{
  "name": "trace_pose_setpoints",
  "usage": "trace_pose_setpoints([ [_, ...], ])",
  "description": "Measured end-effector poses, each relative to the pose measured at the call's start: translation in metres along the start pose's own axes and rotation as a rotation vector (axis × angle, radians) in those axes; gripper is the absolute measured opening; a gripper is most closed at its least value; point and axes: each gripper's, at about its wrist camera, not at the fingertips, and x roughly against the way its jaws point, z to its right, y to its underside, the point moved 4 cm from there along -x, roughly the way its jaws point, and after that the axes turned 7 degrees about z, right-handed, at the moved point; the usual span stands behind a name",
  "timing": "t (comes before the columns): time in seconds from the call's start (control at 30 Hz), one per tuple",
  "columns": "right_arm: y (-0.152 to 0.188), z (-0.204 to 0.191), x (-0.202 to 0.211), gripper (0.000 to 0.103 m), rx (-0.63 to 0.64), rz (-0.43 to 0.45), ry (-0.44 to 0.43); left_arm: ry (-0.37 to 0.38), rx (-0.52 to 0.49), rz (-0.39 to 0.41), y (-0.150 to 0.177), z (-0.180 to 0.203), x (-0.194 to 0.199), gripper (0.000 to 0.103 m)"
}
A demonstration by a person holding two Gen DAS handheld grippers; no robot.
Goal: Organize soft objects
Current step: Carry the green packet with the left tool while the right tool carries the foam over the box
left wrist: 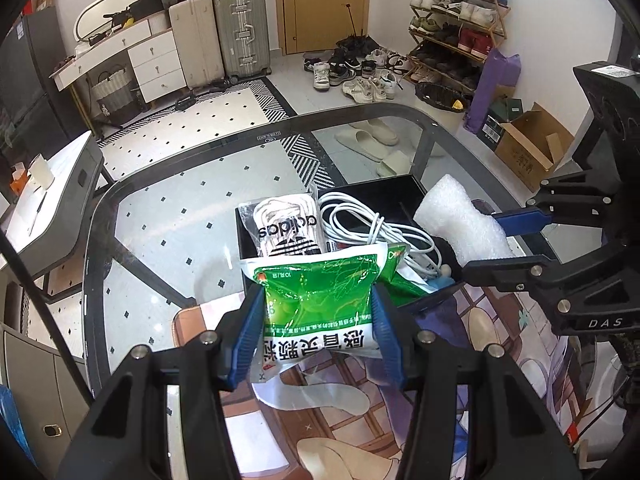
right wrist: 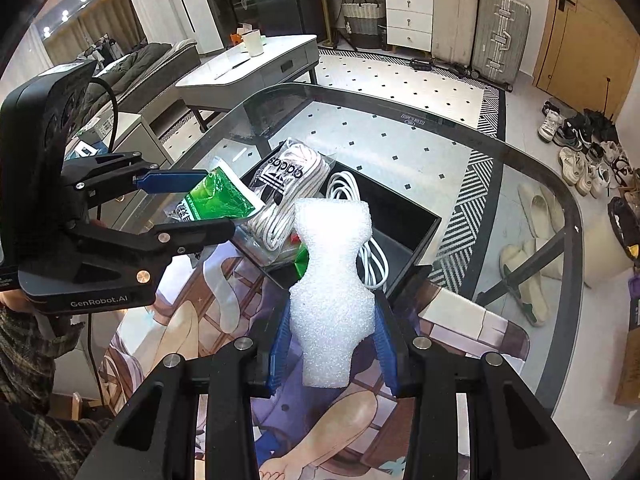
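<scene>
Right now my left gripper (left wrist: 318, 320) pinches the green packet (left wrist: 320, 300) above the black box's (right wrist: 416, 216) near edge while my right gripper (right wrist: 334, 340) squeezes the foam piece (right wrist: 334, 280), so I'd lower both gently before releasing.

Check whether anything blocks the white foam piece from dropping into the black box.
Nothing stands between them. The white foam piece, clamped by the right gripper, hangs over the black box, though a white cable coil fills the floor below.

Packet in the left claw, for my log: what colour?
Green and white packet, clearest in the left wrist view.
</scene>
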Motion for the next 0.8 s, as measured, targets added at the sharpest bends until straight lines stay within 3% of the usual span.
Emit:
trace_pose_setpoints([
  [0.4, -0.028, 0.004, -0.021, 0.038, -0.014, 0.003, -0.023, 0.019, -0.003, -0.006, -0.017, -0.002, -0.023, 0.051],
  [0.8, -0.039, 0.017, -0.059, 0.038, -0.032, -0.054, -0.023, 0.036, 0.014, -0.06, -0.014, -0.003, -0.057, 0.052],
])
